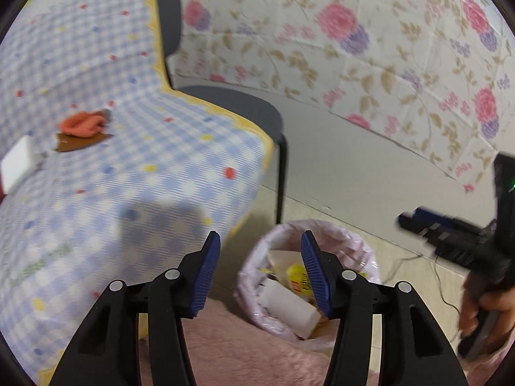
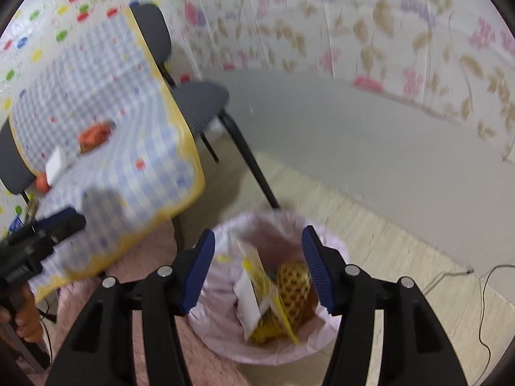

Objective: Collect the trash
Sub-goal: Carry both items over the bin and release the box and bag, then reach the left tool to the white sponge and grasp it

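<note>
The bin (image 2: 273, 347) stands on the floor right of the table (image 2: 106, 103), trash (image 2: 283, 292) inside.

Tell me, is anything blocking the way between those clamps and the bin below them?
Nothing visible does. The right gripper hangs open right above the pink-lined trash bin, whose mouth is uncovered. The left gripper, also open, has only air before the bin.

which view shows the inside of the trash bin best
The right wrist view: the bin sits between the open fingers, its mouth open to the camera, with yellow netting and white packaging visible. In the left wrist view the bin is partly hidden behind a finger.
</note>
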Available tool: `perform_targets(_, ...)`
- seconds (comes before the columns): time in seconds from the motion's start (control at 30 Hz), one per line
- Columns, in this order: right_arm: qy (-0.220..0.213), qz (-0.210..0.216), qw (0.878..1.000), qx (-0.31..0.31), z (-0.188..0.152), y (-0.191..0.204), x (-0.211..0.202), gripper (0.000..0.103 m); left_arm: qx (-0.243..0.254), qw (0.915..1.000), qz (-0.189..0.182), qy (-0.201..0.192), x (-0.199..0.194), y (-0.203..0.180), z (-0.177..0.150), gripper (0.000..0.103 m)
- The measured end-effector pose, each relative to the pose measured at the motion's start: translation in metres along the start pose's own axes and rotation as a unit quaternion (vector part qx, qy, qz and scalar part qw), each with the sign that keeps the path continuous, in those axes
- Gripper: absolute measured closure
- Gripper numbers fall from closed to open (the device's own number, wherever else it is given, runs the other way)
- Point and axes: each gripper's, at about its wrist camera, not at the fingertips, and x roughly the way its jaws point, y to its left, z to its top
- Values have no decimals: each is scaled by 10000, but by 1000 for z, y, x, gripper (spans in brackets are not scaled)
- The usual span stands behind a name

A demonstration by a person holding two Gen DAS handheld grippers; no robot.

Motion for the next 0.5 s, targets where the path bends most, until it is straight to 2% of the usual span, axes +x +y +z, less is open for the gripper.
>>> perform_targets(0.2,-377,414,9976,-418,18,38,-11,47,-251,9992,214,-207,-21,28,-5,49)
perform_targets(0.37,-301,695,9934,-861,23,80,3,49,-480,9966,540,-383,-35,56,-8,49)
perform_targets(0.43,-252,774,9912,-1045,24,99,10,49,-582,9948,702,-463,-40,68,-9,42)
perform_targets(0.5,-184,843,9893,-1181,28,115,19,49,-691,9926,861,-510,-44,81,-10,41)
